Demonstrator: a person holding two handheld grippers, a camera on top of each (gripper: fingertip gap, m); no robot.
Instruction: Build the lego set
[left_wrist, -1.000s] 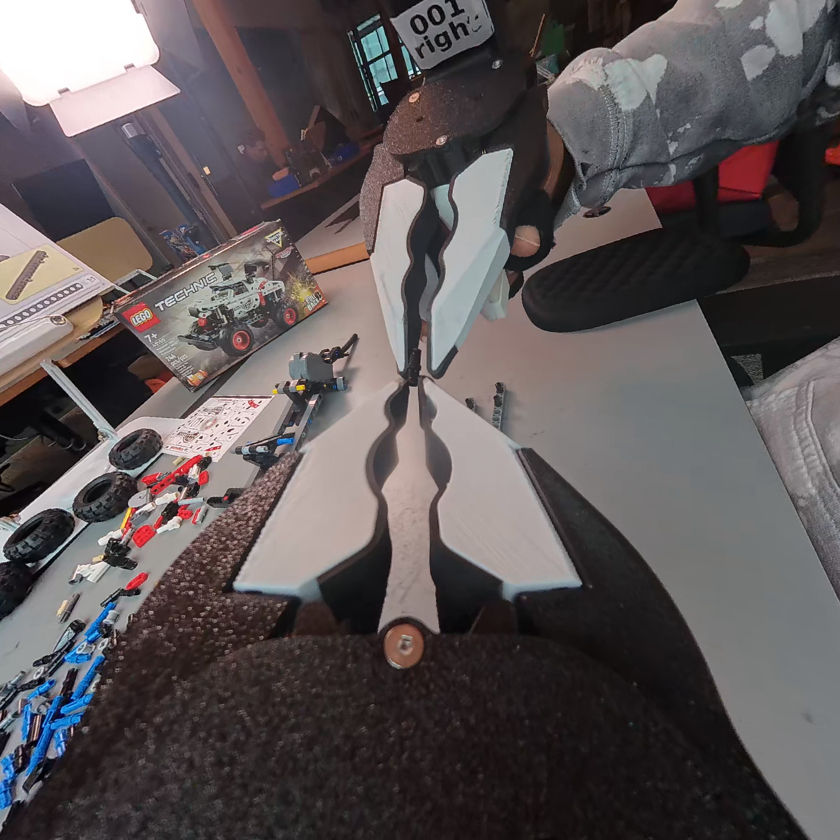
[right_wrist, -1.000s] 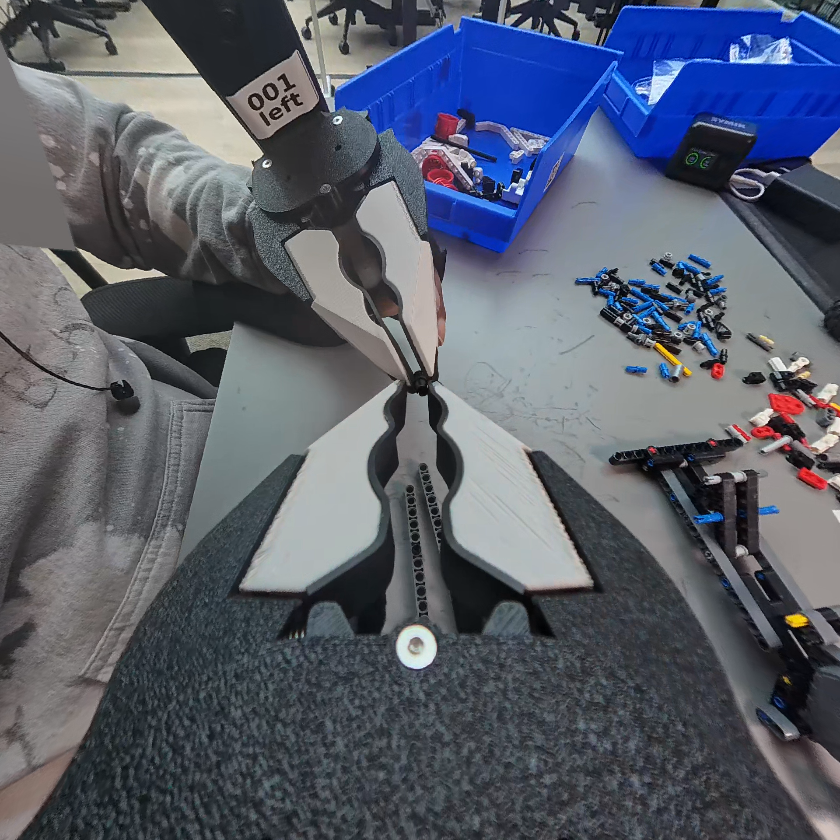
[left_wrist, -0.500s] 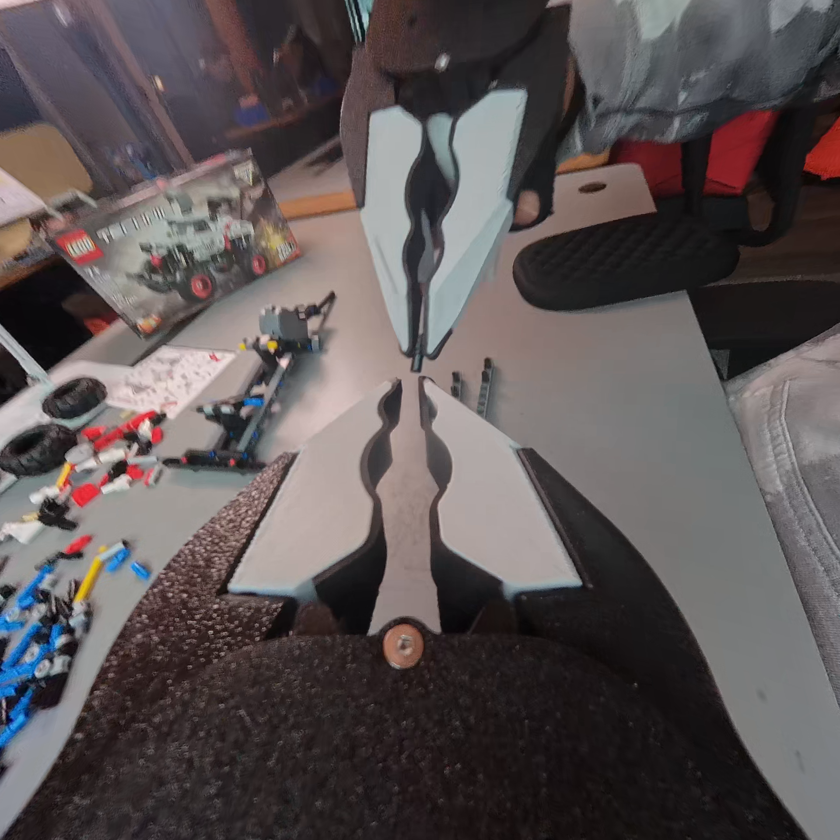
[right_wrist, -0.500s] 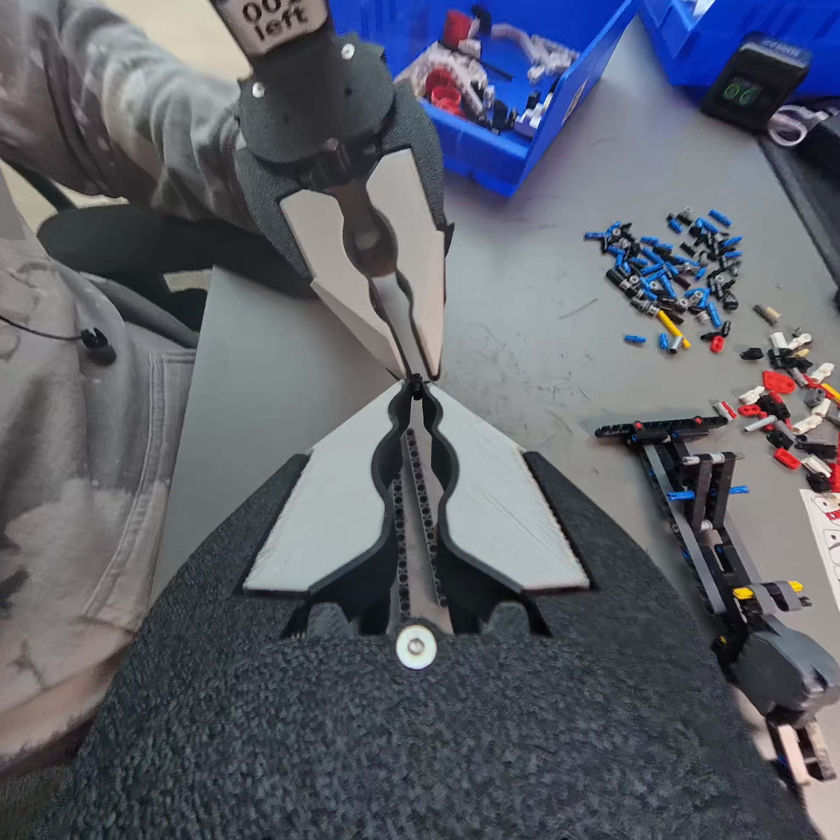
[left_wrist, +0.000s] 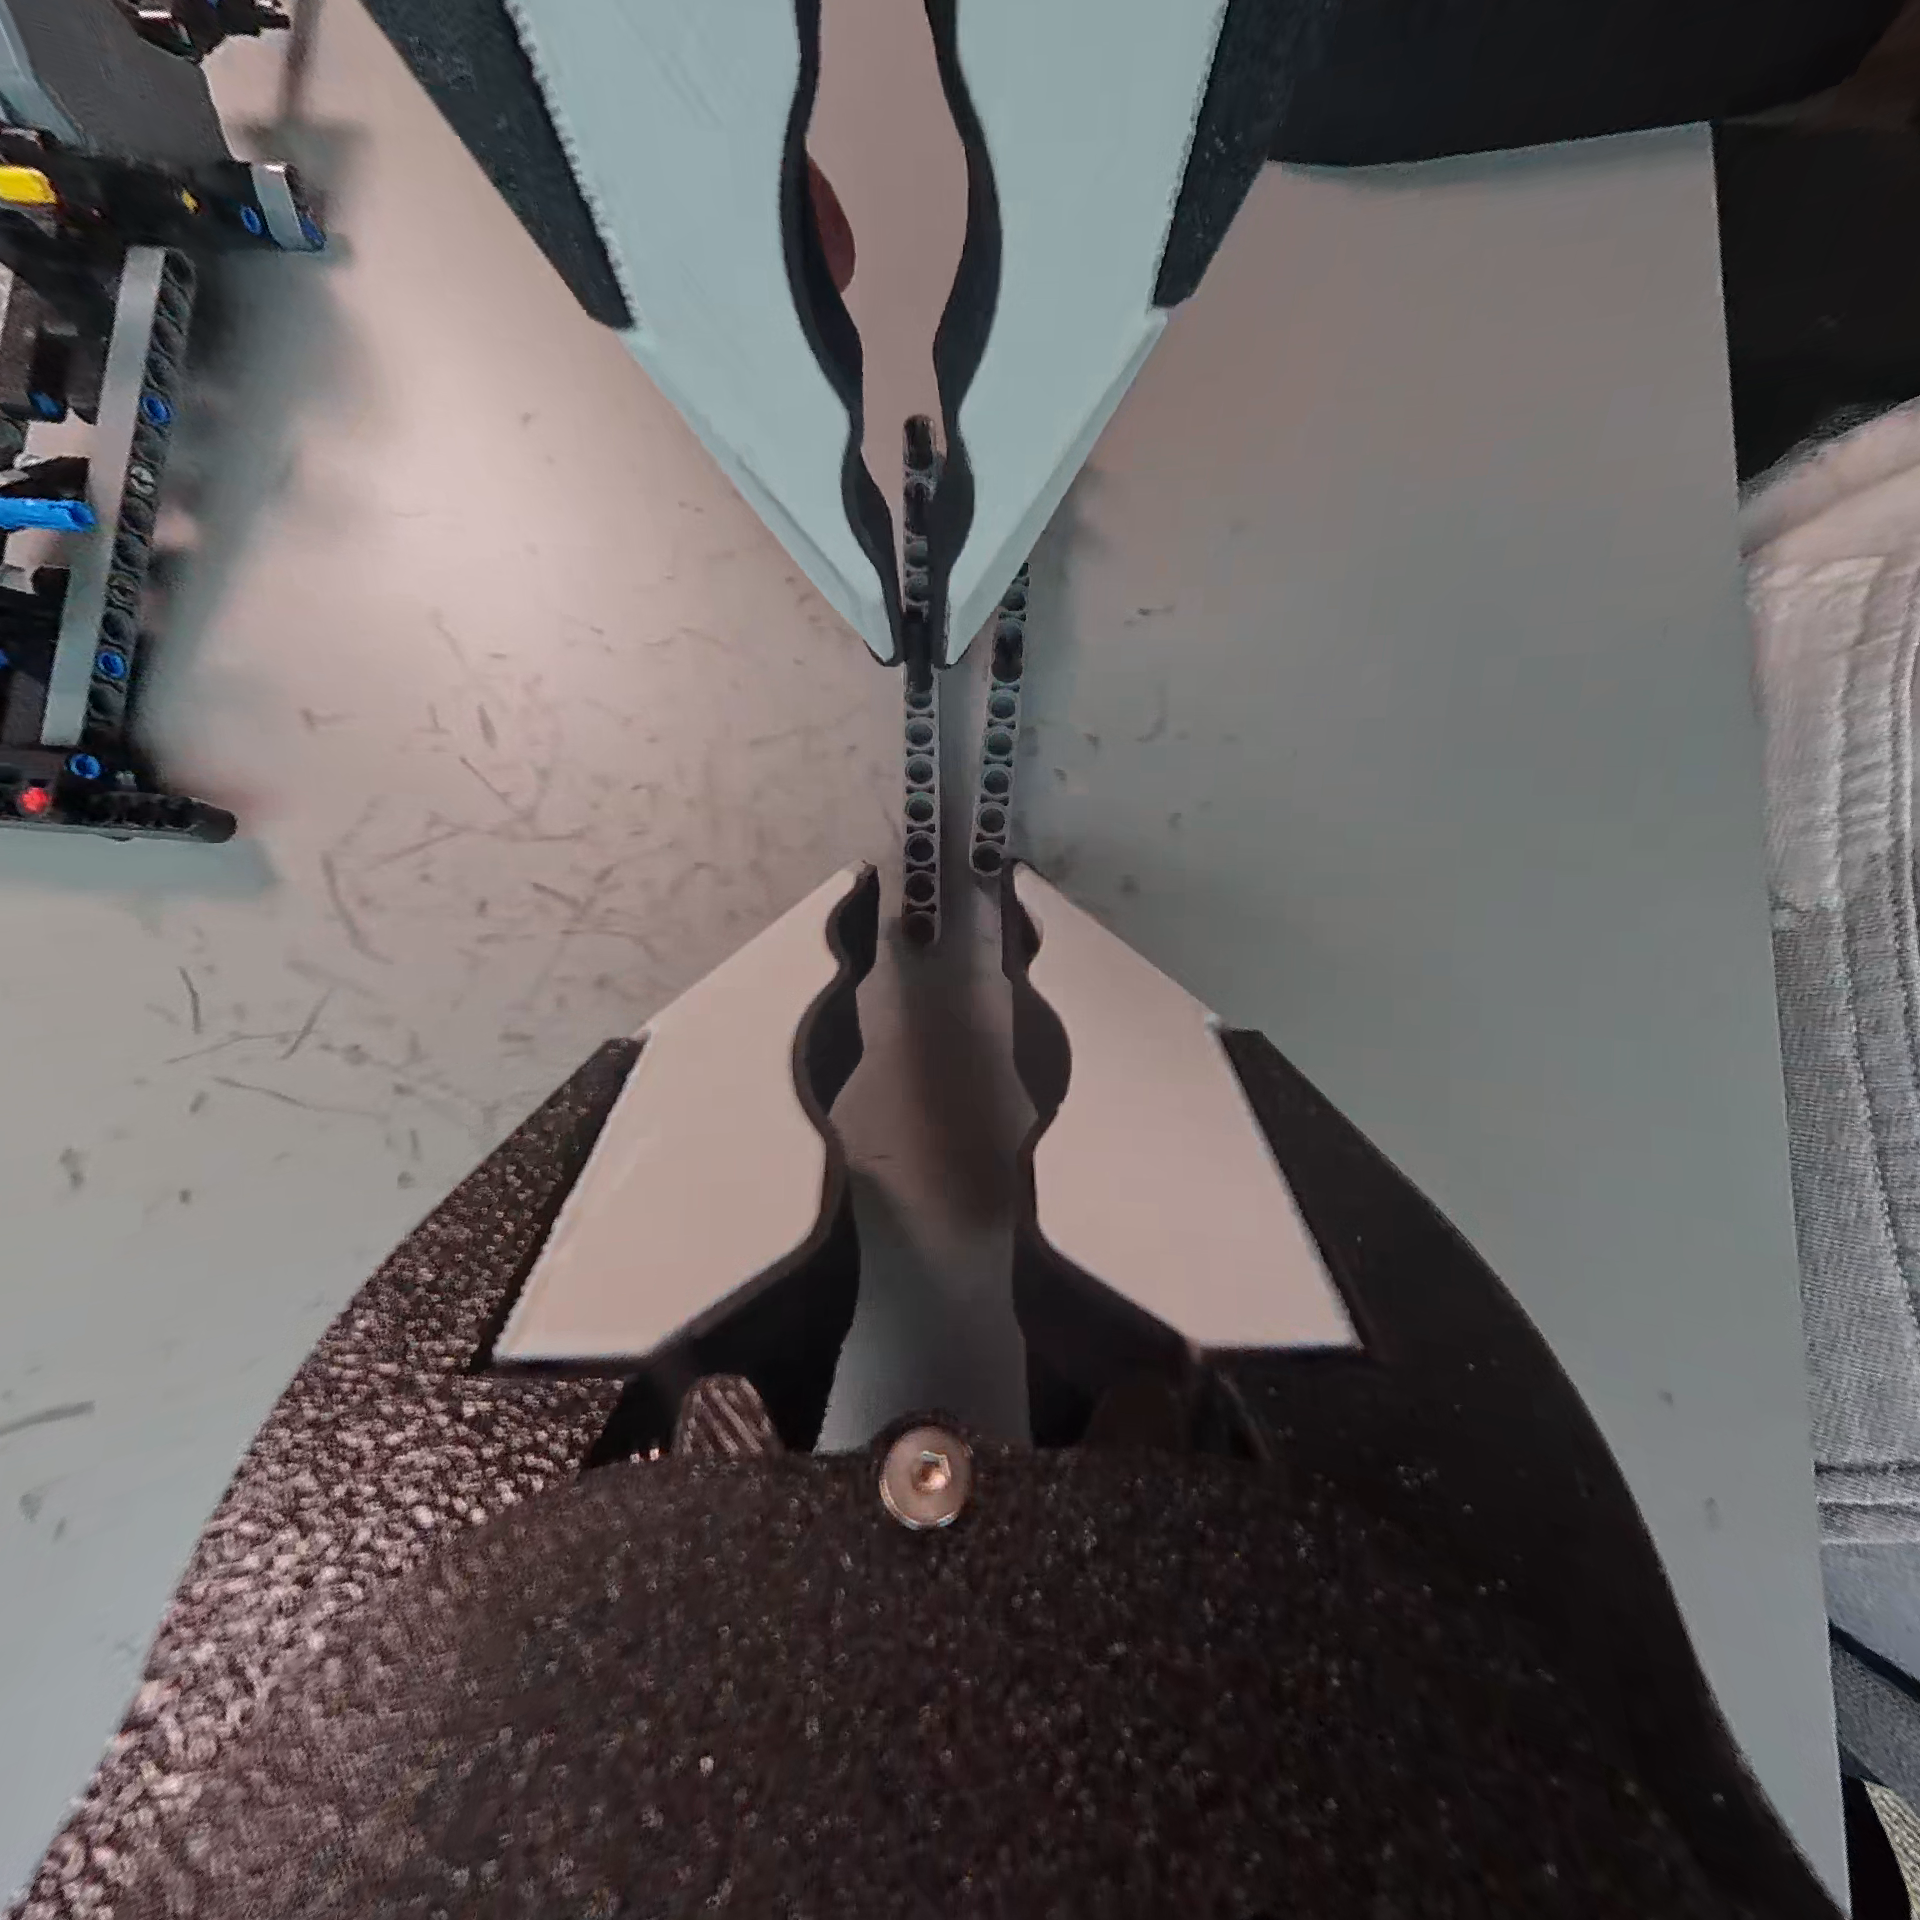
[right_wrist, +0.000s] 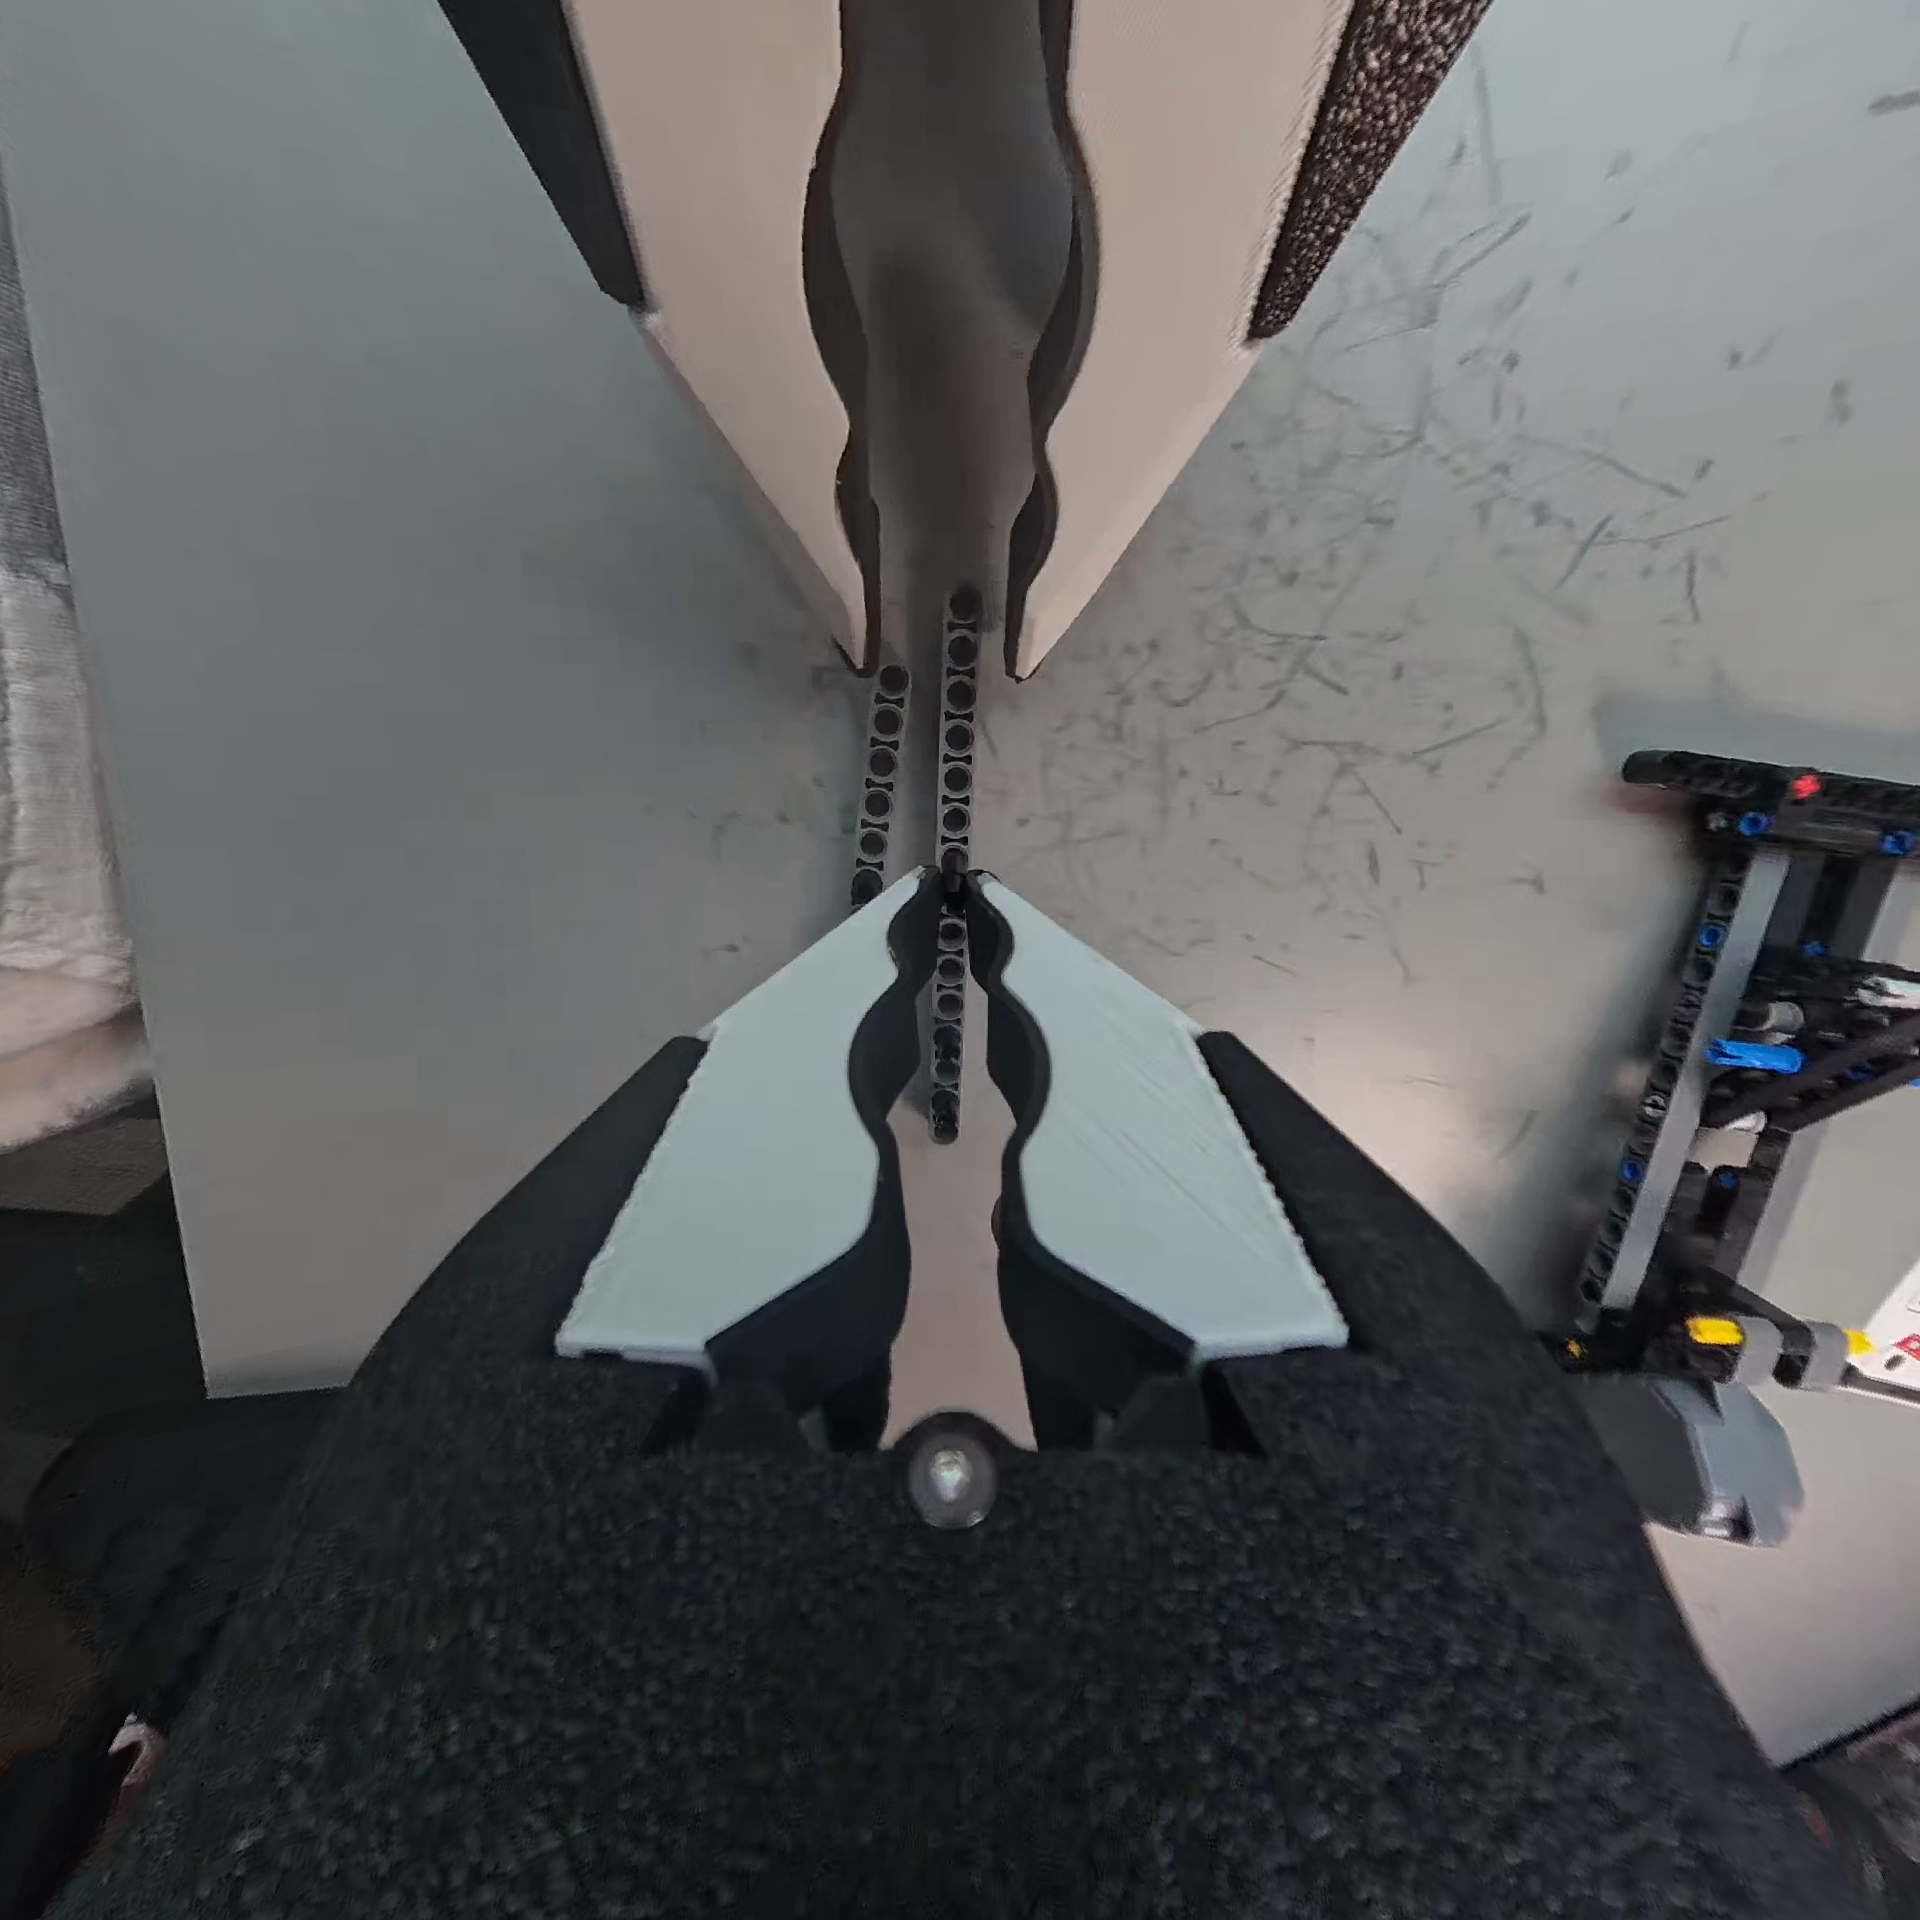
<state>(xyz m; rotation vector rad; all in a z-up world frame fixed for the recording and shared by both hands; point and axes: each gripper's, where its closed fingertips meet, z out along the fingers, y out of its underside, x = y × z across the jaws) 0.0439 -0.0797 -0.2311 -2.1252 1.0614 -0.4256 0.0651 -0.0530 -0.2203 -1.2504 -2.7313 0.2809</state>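
Both grippers are pointed down at two grey perforated beams lying side by side on the bench. The right gripper is pinched on a small dark pin over the longer beam. The left gripper is narrowly parted, empty, straddling that beam's end. Likely risk: pin misaligned with hole, unheld beam skids. The shorter beam lies just beside.

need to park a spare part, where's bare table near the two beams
Bare table lies between the beams and the near edge. A wider scuffed patch separates them from the chassis. It is crowded at the beams, where both hand-held grippers meet.
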